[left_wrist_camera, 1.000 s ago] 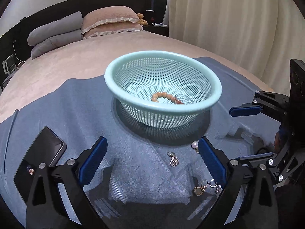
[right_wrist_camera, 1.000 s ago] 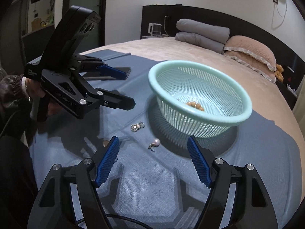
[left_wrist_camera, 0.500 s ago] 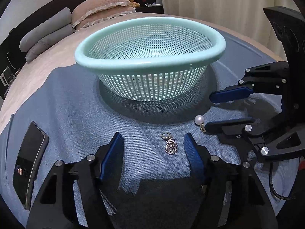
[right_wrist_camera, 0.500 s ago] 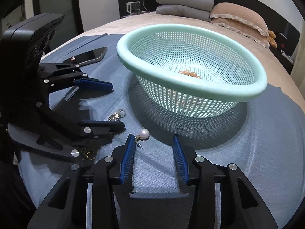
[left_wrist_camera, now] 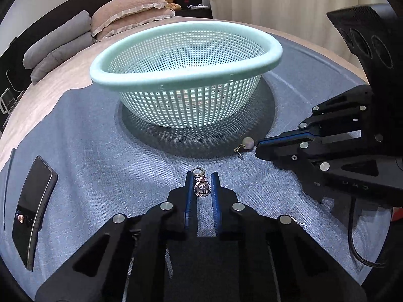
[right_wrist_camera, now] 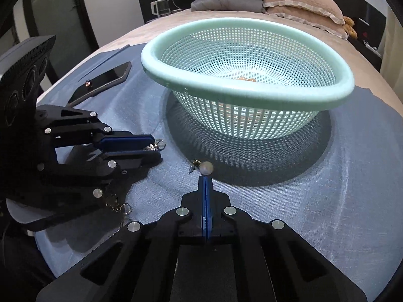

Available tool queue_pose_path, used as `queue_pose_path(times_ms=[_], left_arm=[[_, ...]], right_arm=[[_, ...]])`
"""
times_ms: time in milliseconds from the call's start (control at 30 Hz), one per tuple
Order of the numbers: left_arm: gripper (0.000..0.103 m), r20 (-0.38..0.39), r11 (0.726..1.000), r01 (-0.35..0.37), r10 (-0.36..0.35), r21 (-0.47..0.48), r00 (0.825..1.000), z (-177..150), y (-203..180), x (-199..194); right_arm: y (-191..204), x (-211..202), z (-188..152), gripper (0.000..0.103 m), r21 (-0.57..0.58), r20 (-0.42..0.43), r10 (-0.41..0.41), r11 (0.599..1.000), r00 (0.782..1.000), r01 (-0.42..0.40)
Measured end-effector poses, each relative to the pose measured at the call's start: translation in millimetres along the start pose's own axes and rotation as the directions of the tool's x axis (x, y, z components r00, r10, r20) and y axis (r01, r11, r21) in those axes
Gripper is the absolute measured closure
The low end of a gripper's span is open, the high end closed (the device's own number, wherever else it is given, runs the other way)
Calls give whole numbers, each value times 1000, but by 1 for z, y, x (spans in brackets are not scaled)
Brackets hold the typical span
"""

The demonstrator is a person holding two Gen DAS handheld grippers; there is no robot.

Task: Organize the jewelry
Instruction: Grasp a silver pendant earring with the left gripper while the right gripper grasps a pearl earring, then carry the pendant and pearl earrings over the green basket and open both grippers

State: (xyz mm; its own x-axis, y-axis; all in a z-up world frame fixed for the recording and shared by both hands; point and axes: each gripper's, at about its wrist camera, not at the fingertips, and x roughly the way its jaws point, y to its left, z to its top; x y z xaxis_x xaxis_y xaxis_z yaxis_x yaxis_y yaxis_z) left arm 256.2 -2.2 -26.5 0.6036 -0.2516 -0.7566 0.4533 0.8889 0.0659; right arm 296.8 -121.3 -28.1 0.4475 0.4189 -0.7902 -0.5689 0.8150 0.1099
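On the blue cloth in front of the mint basket (left_wrist_camera: 176,81) lies a silver charm (left_wrist_camera: 201,188). My left gripper (left_wrist_camera: 202,176) is low over the cloth, its jaws closing, and the blue pads press on the charm's sides. From the right wrist view the charm's ring (right_wrist_camera: 160,144) sticks out past the left gripper (right_wrist_camera: 153,148). A pearl earring (right_wrist_camera: 206,168) lies just ahead of my right gripper (right_wrist_camera: 205,177), whose pads are shut together with nothing visible between them. The pearl earring (left_wrist_camera: 248,142) sits at the tips of the right gripper (left_wrist_camera: 258,148). A bead bracelet (right_wrist_camera: 248,78) is in the basket (right_wrist_camera: 239,93).
A black phone (left_wrist_camera: 32,209) lies on the cloth at the left. More small ring-and-chain pieces (right_wrist_camera: 118,206) lie under the left gripper's body. The cloth covers a beige bed, with pillows (left_wrist_camera: 131,7) at its far end and a curtain (left_wrist_camera: 277,5) behind.
Both grippers sank toward the cloth and closed their jaws. The left closed in around the silver charm. The right pads met just behind the pearl earring.
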Motion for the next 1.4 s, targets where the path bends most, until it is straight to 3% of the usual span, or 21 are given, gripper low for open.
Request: queue_pose_path(times_ms=[200,300,333,400,433,633,700,800,833,1167,1400], left_arm=[[89,0,999,18,-18,-45,1000,-8,5,-10],[89,0,998,26,-26,-60,1000,-10,9,-13],[89,-2,997,29,-29,-67,1000,-11,11,-14],[89,-5,996,34,-34,-79,999,-11,14,-14],[89,-9,996,37,-38,-84,999,-16,10,-16],[89,-33,991,56,-61,-124,998,-16,16,-15],[89,-32,993,38,-42,-109,999,-17,13,-15],[89,-29,993,37,-41,-115,999,-19,12,-18],[89,-28,992,40,-43,-119,999,-18,14,-18],[89,-13,988,52,-55,-148,998,-30,14,-41],[89,59,993,38,-31,-115,998,-9,24,-77]], right_arm=[[-10,-9,-6,102,45,12,7,999,1000,-7],[-15,-15,-4,95,78,43,48,996,998,-51],[-16,-15,-3,92,88,50,65,994,997,-69],[-16,-15,1,64,83,55,76,993,996,-80],[-13,-14,3,60,67,57,73,995,996,-77],[8,0,15,63,-50,39,16,999,999,-14],[15,10,17,84,-74,9,-28,997,1000,29],[19,8,14,86,-92,3,-40,995,999,40],[18,6,13,94,-84,-2,-30,996,1000,30],[-3,-43,-21,92,9,26,-38,999,999,38],[-10,-94,-1,92,11,144,-83,997,986,82]])
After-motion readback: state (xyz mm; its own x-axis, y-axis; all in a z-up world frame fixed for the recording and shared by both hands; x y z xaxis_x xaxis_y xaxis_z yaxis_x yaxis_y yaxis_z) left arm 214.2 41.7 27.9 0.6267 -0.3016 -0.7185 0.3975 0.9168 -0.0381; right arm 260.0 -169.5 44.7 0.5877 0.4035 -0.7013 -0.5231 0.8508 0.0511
